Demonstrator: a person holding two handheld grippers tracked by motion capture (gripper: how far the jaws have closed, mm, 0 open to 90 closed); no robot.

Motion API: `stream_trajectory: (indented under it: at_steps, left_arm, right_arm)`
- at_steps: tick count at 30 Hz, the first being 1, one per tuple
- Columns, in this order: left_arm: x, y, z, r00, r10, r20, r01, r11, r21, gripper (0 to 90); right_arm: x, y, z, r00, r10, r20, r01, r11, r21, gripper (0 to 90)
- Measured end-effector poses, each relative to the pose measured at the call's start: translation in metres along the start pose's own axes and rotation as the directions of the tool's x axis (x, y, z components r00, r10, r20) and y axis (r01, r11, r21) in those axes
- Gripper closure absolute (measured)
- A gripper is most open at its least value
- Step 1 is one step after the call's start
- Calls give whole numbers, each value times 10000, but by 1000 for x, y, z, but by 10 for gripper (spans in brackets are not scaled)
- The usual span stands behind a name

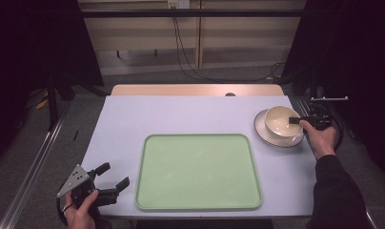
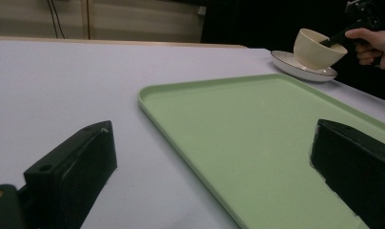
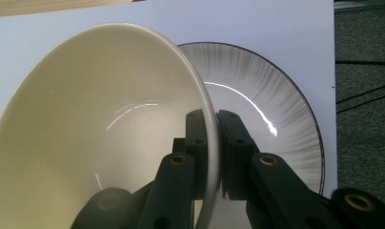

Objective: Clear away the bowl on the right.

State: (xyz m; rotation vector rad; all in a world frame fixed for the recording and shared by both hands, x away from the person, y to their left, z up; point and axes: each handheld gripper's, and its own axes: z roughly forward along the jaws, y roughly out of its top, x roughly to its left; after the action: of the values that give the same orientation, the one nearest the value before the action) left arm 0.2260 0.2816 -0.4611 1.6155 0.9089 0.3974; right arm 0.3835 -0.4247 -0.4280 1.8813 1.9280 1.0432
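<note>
The right gripper (image 3: pixel 212 143) pinched the rim of the cream bowl (image 1: pixel 281 120), tilted over the plate (image 1: pixel 263 131) right of the green tray (image 1: pixel 198 171), while the left gripper (image 1: pixel 115 174), jaws wide, hovered at the tray's near-left corner.

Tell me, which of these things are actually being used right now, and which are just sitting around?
In use:
- cream bowl, its rim pinched by the right gripper
- plate under it
- green tray, probably

Idle:
- left gripper, open, near the table's corner
- cables on the floor

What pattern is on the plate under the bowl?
The plate has fine grey streaks running outward to a thin dark rim, clearest in the right gripper view.
</note>
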Motion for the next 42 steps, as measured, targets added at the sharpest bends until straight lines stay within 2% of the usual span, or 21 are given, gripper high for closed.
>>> stream_trajectory:
  at_steps: [2, 3, 9, 20, 27, 30, 34, 35, 36, 37, 40, 41, 42]
  left_arm:
    - [-1, 0, 0, 10000, 26, 28, -26, 10000, -2, 17]
    - [0, 0, -1, 10000, 68, -30, -68, 10000, -13, 17]
    - [0, 0, -1, 10000, 71, -49, -71, 10000, -28, 17]
    - [0, 0, 0, 9999, 119, 32, -120, 9999, 53, 17]
    - [-1, 1, 1, 9999, 89, 83, -89, 10000, 15, 17]
    - [-1, 1, 0, 9999, 124, 83, -124, 9999, 43, 18]
    - [-1, 1, 1, 9999, 114, 102, -114, 9999, 8, 17]
    - [-1, 1, 1, 9999, 100, 91, -100, 9999, 7, 17]
    - [-1, 1, 1, 9999, 100, 91, -100, 9999, 7, 18]
    - [-1, 1, 1, 9999, 117, 101, -118, 9999, 11, 18]
    - [-1, 1, 1, 9999, 108, 108, -108, 9999, 12, 18]
    - [-1, 1, 1, 9999, 95, 94, -95, 10000, 14, 17]
    - [-1, 1, 1, 9999, 95, 94, -95, 10000, 14, 18]
  right_arm:
    - [0, 1, -2, 9998, -171, -59, 171, 9999, -1, 838]
    - [1, 1, -5, 9999, -63, -120, 62, 10000, -74, 838]
    - [3, 2, -14, 9991, -280, -306, 274, 9994, -191, 837]
    - [11, 3, -20, 9942, -675, -835, 667, 9977, -126, 837]
    - [25, 8, -28, 9860, -1060, -1287, 1039, 9943, -230, 837]
    - [28, 10, -29, 9835, -1222, -1336, 1198, 9925, -255, 837]
    - [40, 13, -33, 9765, -1456, -1591, 1430, 9893, -279, 837]
    - [46, 15, -35, 9758, -1501, -1588, 1488, 9887, -201, 836]
    - [46, 15, -35, 9758, -1501, -1588, 1488, 9887, -201, 836]
    - [53, 17, -37, 9737, -1694, -1526, 1670, 9856, -280, 836]
    - [59, 19, -38, 9691, -1786, -1700, 1759, 9839, -310, 836]
    - [66, 21, -40, 9638, -1924, -1847, 1885, 9813, -386, 836]
    - [66, 21, -40, 9638, -1924, -1847, 1885, 9813, -386, 836]
